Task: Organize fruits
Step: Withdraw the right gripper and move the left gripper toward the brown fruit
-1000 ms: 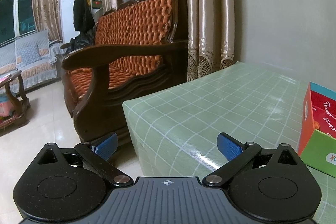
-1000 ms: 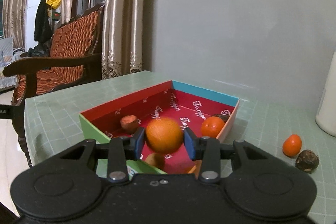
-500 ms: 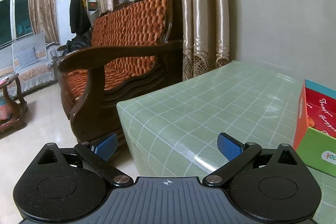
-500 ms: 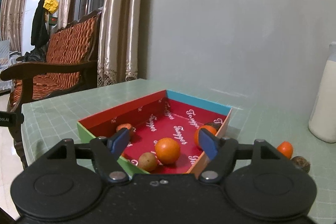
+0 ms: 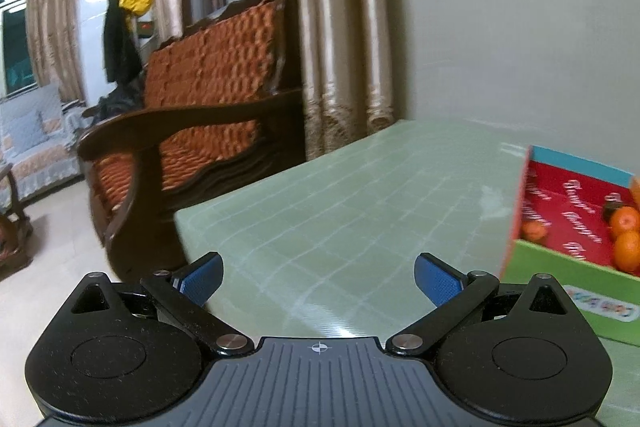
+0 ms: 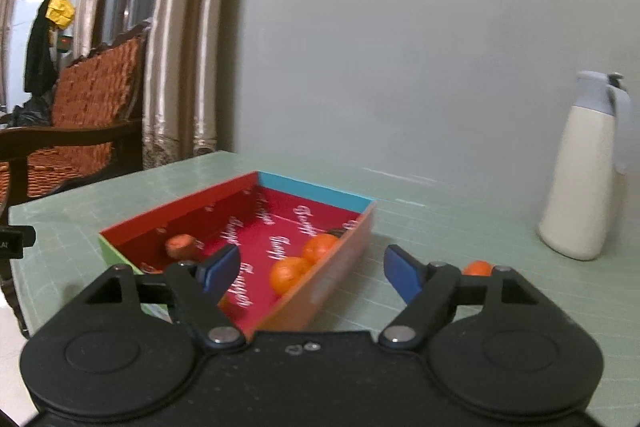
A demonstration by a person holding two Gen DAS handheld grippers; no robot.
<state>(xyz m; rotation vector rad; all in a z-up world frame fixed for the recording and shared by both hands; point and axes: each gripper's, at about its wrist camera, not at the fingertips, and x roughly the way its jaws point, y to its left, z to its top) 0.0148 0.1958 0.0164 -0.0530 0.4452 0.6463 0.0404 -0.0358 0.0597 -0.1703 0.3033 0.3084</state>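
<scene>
A red-lined cardboard box (image 6: 200,205) sits on the green table (image 6: 440,219). It holds two oranges (image 6: 289,273), a reddish fruit (image 6: 181,246) and a dark fruit by the far wall. My right gripper (image 6: 312,273) is open and empty, above the box's right front corner. A small orange (image 6: 476,268) lies on the table right of the box, partly hidden behind my right finger. My left gripper (image 5: 318,277) is open and empty over the table's left part, with the box (image 5: 568,267) at its right.
A white thermos jug (image 6: 584,171) stands at the table's back right. A wooden sofa with orange cushions (image 5: 200,131) stands left of the table, close to its edge (image 5: 180,227). A grey wall runs behind the table.
My right gripper opened and let the orange drop into the box, then drew back and swung right. My left gripper turned right, so more of the box shows.
</scene>
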